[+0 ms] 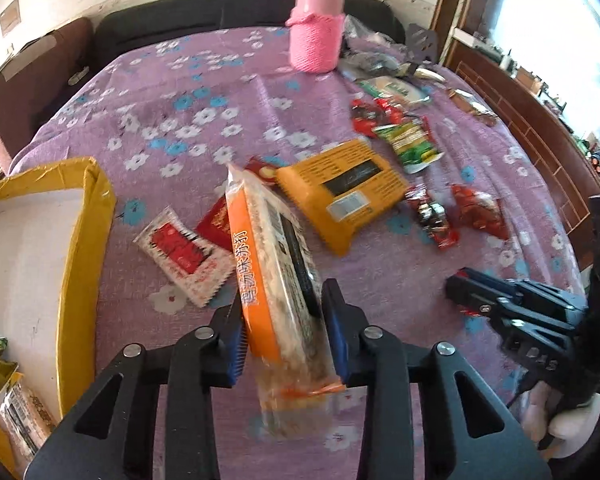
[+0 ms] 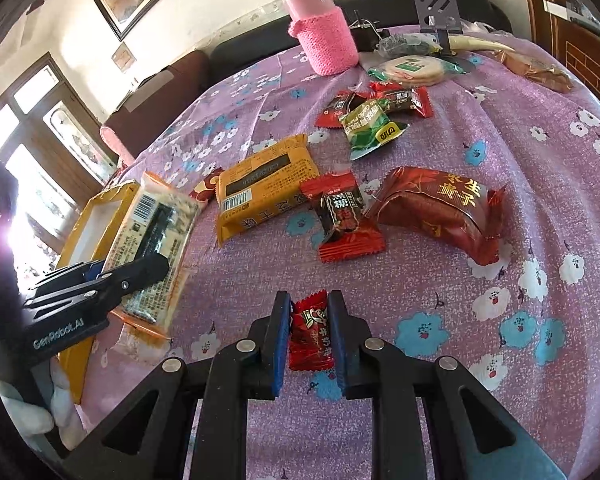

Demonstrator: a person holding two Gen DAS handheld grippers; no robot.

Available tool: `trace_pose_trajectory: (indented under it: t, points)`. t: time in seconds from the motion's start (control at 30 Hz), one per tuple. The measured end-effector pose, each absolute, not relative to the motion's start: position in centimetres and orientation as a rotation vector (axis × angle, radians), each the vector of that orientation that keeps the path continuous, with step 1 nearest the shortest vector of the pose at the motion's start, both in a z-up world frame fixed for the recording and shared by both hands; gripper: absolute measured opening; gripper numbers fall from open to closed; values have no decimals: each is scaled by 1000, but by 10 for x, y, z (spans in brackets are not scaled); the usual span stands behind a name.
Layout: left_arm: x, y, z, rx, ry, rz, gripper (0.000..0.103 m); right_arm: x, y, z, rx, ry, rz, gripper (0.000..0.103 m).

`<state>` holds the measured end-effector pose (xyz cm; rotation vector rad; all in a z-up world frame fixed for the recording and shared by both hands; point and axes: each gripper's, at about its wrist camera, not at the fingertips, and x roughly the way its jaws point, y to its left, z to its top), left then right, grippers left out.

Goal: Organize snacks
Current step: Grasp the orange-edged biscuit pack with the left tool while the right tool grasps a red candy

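Left gripper (image 1: 284,320): black arms with blue ribbed pads, fingers clamped on the long sides of a cracker pack, which is lifted clear of the cloth and tilted; seen side-on from the right wrist view (image 2: 132,272), a white-gloved hand (image 2: 32,412) behind it.
Cracker pack (image 1: 276,280): long clear plastic sleeve with orange edging, pale crackers inside, black label strip and barcode; blurred at its near end.
Right gripper (image 2: 309,336): fingers closed on a small red candy (image 2: 310,334), low over the cloth; from the left wrist view (image 1: 512,304) it reaches in from the right.
Red candy: glossy crinkled wrapper with serrated ends, pinched between the blue pads.
Yellow box (image 1: 88,232): open cardboard tray, white inside, at the table's left edge; packets lie in its near end.
Tablecloth (image 1: 180,120): purple woven fabric printed with white and blue flowers.
Loose snacks: orange biscuit packet (image 2: 264,188) mid-table; dark-and-red candy (image 2: 344,216) just beside it; dark red foil pastry pack (image 2: 440,208) to the right; green packet (image 2: 368,128) overlapping red wrappers farther back; red-and-white sachet (image 1: 180,256) near the box.
Flask (image 2: 324,28): steel-capped, in a pink knitted sleeve, upright at the far edge.
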<state>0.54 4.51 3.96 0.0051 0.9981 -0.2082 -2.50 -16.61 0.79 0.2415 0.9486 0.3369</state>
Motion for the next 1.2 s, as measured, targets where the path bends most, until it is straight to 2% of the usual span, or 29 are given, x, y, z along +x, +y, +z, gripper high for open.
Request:
trace_pose_trajectory:
  t: [0.07,0.27,0.3,0.37,0.4,0.53,0.6,0.87,1.2]
  points:
    - [8,55,38,-9,994,-182,49,-26,-165,8,238,944,338,21]
    - [3,63,51,47,943,-135,54,-25,-167,7,245,943,345,21]
    - [4,59,52,75,935,-129,56,-25,-168,7,246,943,346,22]
    - [7,52,48,127,934,-119,71,-25,-168,7,247,945,347,22]
    - [10,46,43,161,944,-114,72,-25,-168,7,247,946,347,22]
    - [20,32,22,245,984,-140,71,-24,-168,7,251,946,349,22]
    - [22,36,18,205,976,-183,54,-24,-169,7,254,947,351,22]
    - [-2,55,45,54,915,-207,53,-26,-170,9,271,935,376,19]
    - [-66,129,105,-128,807,-246,53,-25,-189,8,554,914,556,19]
